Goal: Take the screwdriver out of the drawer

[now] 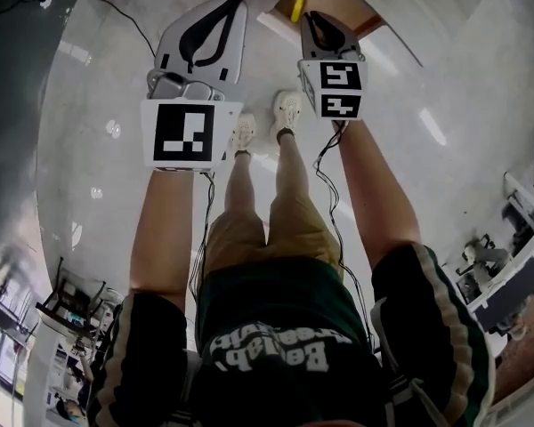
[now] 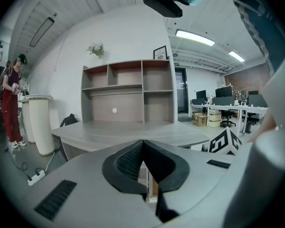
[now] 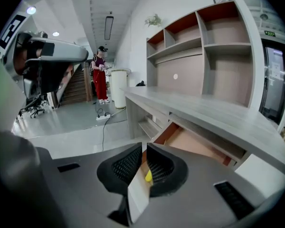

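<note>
My right gripper [image 3: 144, 151] has its fingers a narrow slit apart, and they grip nothing. Through that slit I see a bit of yellow, the screwdriver [image 3: 147, 175], lying below and beyond the pads in the open drawer [image 3: 194, 146]. A pale edge crosses the gap nearer to me. My left gripper [image 2: 143, 144] has its fingertips pressed together with nothing between them, and it points toward the desk [image 2: 123, 129] and the shelf [image 2: 128, 91] behind it.

In the head view both my arms reach forward and down, bare forearms nearly straight, side by side above my legs. The right gripper [image 1: 313, 23] has its tip at the near edge of the drawer [image 1: 343, 3]. The left gripper [image 1: 231, 9] hangs over the floor [image 1: 116, 78] beside it, clear of the drawer.

Only the yellow handle of the screwdriver [image 1: 297, 5] shows. Its shaft is hidden, and the drawer is cut off by the top of the head view. There the handle lies just left of my right fingertips. Whether it touches them I cannot tell. It sits to the right of my left fingertips, nearer the right pair.
</note>
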The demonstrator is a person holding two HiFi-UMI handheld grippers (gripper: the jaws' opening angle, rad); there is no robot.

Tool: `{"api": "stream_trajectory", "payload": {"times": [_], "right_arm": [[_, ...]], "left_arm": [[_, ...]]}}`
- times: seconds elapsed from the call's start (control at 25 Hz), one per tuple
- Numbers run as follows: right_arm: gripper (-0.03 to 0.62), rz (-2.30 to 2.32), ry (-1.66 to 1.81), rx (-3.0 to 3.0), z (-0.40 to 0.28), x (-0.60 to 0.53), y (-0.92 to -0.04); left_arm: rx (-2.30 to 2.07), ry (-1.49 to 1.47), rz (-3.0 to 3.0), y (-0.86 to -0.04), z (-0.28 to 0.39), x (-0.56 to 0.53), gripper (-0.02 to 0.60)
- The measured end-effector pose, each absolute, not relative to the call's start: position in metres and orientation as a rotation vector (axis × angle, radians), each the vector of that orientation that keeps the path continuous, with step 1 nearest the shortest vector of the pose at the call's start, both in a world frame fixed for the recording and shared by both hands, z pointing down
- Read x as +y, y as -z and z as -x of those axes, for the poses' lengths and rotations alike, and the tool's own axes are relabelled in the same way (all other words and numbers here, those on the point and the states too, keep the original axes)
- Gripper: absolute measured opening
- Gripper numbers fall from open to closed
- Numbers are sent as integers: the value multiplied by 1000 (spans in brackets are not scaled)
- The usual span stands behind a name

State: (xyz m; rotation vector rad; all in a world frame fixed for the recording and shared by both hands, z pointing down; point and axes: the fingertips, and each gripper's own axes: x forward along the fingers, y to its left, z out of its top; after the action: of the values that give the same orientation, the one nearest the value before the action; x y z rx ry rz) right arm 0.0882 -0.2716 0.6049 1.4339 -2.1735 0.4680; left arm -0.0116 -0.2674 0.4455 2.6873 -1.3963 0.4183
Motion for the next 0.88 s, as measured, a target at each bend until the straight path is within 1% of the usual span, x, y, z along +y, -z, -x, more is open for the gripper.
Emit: {"api": "stream_trajectory", "payload": {"times": [0.28, 0.32, 0.36, 0.4, 0.6, 0.88], "right_arm": [[48, -1450, -568, -2134, -89, -286, -640], [57, -1445, -563, -2120, -88, -288, -645], [90, -1437, -561, -2107, -87, -291, -651], [107, -1427, -562, -2096, -87, -293, -658], [109, -1414, -573, -2034, -93, -306, -683], [127, -1407, -635, -1963, -87, -313, -716]], "left_arm": [[-1414, -406, -2684, -457, 17, -275, 17], [-1419, -395, -2683, -458, 18, -277, 17], [-1424, -384, -2683, -458, 20, -278, 17], [-1427, -378, -2681, -459, 20, -280, 17], [-1421, -376, -2670, -464, 15, -282, 17], [-1421, -380, -2648, -482, 21, -287, 17]]}}
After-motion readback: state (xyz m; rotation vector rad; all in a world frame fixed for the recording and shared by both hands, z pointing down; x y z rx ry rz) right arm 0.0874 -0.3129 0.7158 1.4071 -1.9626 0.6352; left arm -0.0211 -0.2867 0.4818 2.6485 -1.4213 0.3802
